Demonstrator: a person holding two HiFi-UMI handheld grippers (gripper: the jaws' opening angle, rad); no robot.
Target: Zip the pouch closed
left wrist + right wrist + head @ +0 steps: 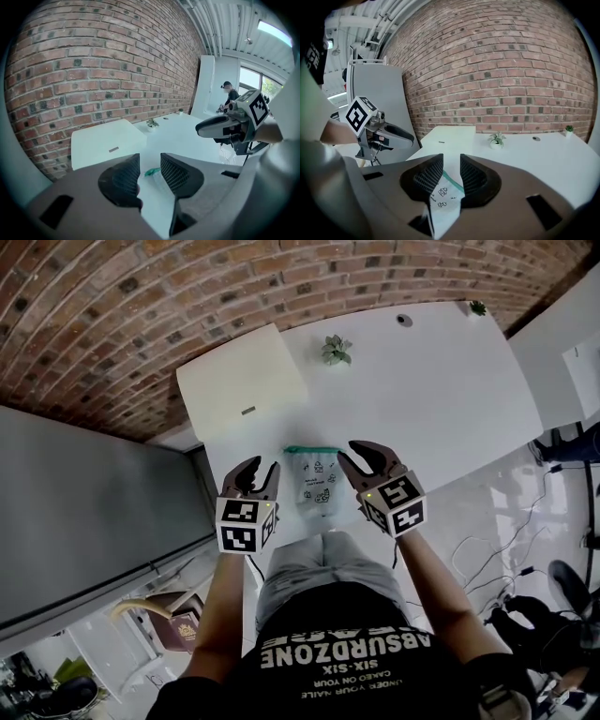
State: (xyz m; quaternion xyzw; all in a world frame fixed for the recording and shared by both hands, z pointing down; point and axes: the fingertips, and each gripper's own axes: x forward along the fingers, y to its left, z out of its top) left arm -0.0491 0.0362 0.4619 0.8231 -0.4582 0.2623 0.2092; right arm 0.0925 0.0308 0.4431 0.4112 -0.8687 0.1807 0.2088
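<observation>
**Pouch flat on table, both grippers open either side**

Head view: pouch (314,480) lies flat on the white table (431,399), near the edge closest to the person. It is clear w/ small printed pics, and its green zip strip runs across the 12 o'clock end.

L gripper (263,468) sits at the pouch's 9 o'clock, just beside it. R gripper (349,451) is at approx 2–3 o'clock, also just beside it. So the pouch is btw the two, w/ neither clamped on it.

L gripper view: L gripper (150,159) has its jaws apart w/ a clear gap. Only the green corner of the pouch (152,172) shows through that gap, lower down on the table. The pads aren't on it. R gripper (220,126) shows at 2 o'clock.

R gripper view: R gripper (451,161) also has its jaws apart. The pouch (443,199) is seen through and below the gap, green edge up toward 1 o'clock. No pad presses on it. L gripper (393,133) shows at 9 o'clock.

Beyond the pouch at 12 o'clock is a small potted plant (336,350). A white block (242,381) sits at 10–11 o'clock, against the brick wall (141,315).
</observation>
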